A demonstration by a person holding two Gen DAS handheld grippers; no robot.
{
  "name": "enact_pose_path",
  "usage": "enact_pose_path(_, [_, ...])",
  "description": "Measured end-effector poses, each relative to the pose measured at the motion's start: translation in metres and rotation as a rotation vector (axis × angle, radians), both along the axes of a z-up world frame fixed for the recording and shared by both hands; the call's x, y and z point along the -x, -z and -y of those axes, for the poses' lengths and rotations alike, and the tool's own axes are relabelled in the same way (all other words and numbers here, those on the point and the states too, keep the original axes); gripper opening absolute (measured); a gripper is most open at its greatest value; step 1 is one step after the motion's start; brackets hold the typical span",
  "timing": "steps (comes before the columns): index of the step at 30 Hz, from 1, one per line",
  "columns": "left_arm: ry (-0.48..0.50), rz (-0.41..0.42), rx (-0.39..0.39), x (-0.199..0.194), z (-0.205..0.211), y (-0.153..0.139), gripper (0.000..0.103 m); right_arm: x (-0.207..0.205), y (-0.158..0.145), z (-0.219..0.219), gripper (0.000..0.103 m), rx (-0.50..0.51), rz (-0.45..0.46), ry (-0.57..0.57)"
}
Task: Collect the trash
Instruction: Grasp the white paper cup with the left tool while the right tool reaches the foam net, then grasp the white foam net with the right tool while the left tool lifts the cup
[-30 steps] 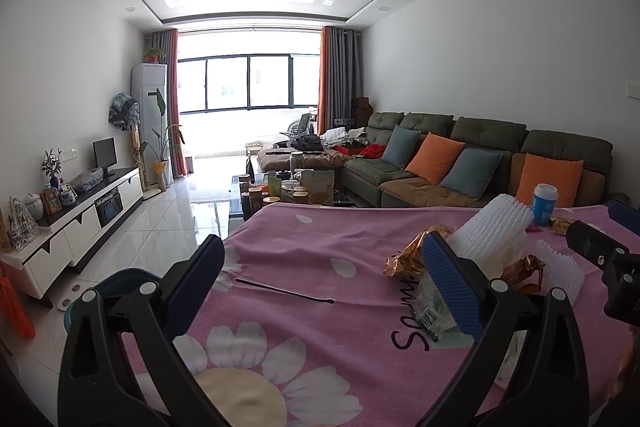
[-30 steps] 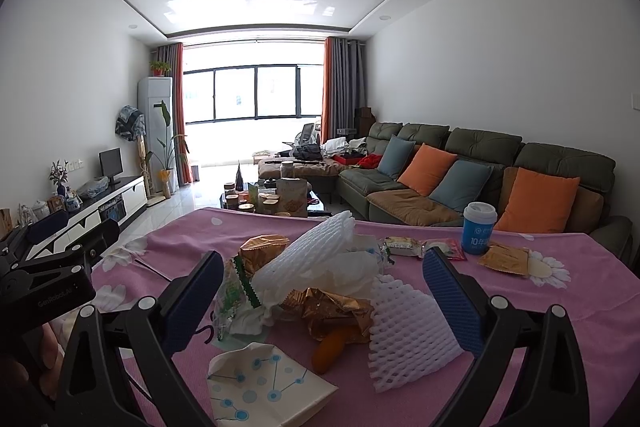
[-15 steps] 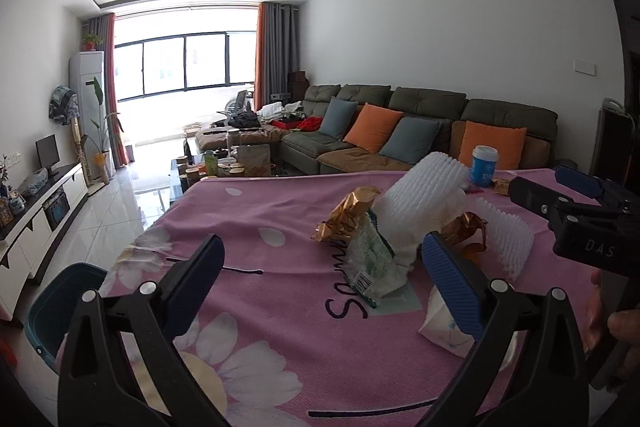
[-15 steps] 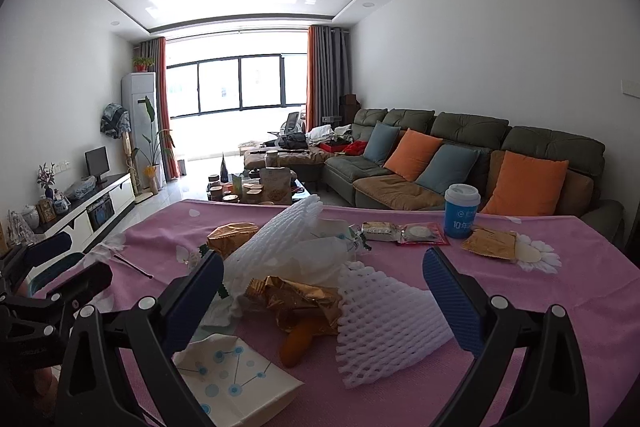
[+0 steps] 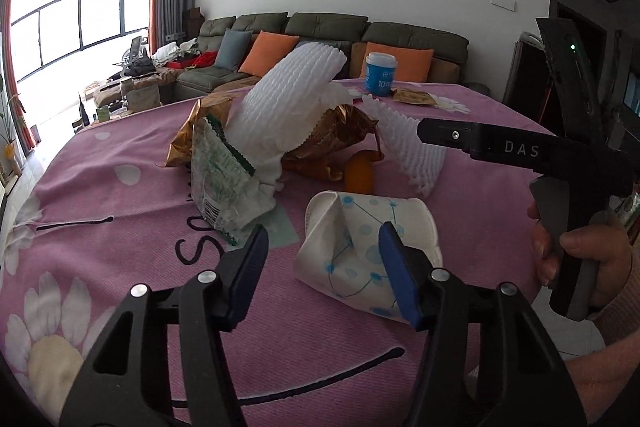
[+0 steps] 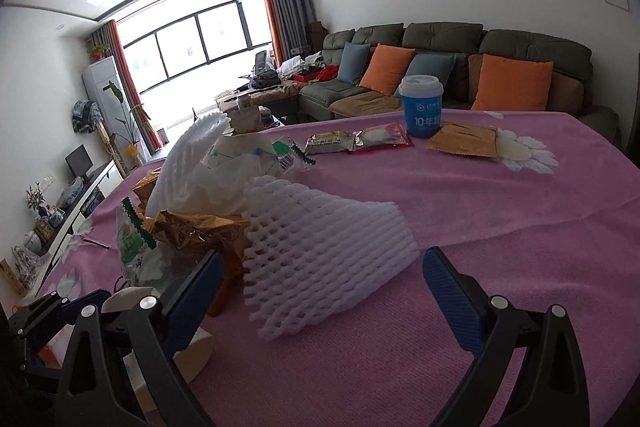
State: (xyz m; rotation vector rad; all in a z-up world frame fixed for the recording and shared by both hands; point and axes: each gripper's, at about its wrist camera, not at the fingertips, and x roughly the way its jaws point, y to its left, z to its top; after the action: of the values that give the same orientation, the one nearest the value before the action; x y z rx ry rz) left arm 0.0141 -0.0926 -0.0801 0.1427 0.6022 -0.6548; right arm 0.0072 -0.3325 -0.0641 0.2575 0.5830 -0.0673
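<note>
A pile of trash lies on the pink flowered tablecloth (image 5: 120,267). It holds a crushed white paper cup with blue dots (image 5: 360,239), a green-and-white wrapper (image 5: 220,183), gold foil wrappers (image 5: 332,131), an orange peel (image 5: 359,175) and white foam fruit nets (image 5: 296,87). My left gripper (image 5: 322,269) is half open, its jaws on either side of the near end of the crushed cup. My right gripper (image 6: 320,299) is wide open just in front of a foam net (image 6: 324,247). The right gripper's body shows in the left wrist view (image 5: 520,151).
A blue paper cup with a lid (image 6: 422,107), two sealed snack packets (image 6: 356,141) and a brown packet (image 6: 464,139) sit at the table's far side. A black string (image 5: 76,223) lies on the left. A sofa with cushions (image 6: 440,75) stands behind the table.
Both grippers have moved forward and down over the table toward the pile. My left gripper has swung right and narrowed its jaws around the crushed cup. The right gripper stays wide open.
</note>
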Motion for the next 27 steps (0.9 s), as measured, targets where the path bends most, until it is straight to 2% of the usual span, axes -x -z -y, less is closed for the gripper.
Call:
enact_pose_path(3, [0.027, -0.058, 0.050, -0.003, -0.007, 0.000, 0.043, -0.007, 0.007, 0.007, 0.093, -0.054, -0.050, -0.007])
enact_pose_path(6, [0.033, -0.078, 0.062, -0.008, -0.006, 0.004, 0.034, -0.016, 0.012, 0.012, 0.092, -0.099, -0.107, -0.004])
enact_pose_path(8, [0.038, -0.087, 0.063, -0.012, -0.008, 0.006, 0.033, -0.023, 0.017, 0.013, 0.085, -0.122, -0.161, -0.015])
enact_pose_path(9, [0.039, -0.092, 0.067, -0.012, -0.009, 0.006, 0.033, -0.025, 0.020, 0.013, 0.076, -0.131, -0.177, -0.019])
enact_pose_path(11, [0.042, -0.098, 0.068, -0.012, -0.011, 0.005, 0.033, -0.026, 0.019, 0.010, 0.073, -0.117, -0.183, -0.016])
enact_pose_path(13, [0.045, -0.104, 0.071, -0.012, -0.013, 0.004, 0.032, -0.025, 0.020, 0.007, 0.048, -0.107, -0.182, -0.023])
enact_pose_path(18, [0.053, -0.108, 0.069, -0.014, -0.018, 0.002, 0.031, -0.020, 0.018, 0.014, 0.012, -0.137, -0.141, -0.030])
enact_pose_path(22, [0.048, -0.109, 0.073, -0.015, -0.020, 0.001, 0.030, -0.007, 0.004, 0.020, 0.007, -0.135, -0.081, -0.036])
enact_pose_path(27, [0.030, -0.097, 0.083, -0.011, -0.028, -0.006, 0.030, 0.007, -0.018, 0.024, 0.006, -0.126, -0.001, -0.048])
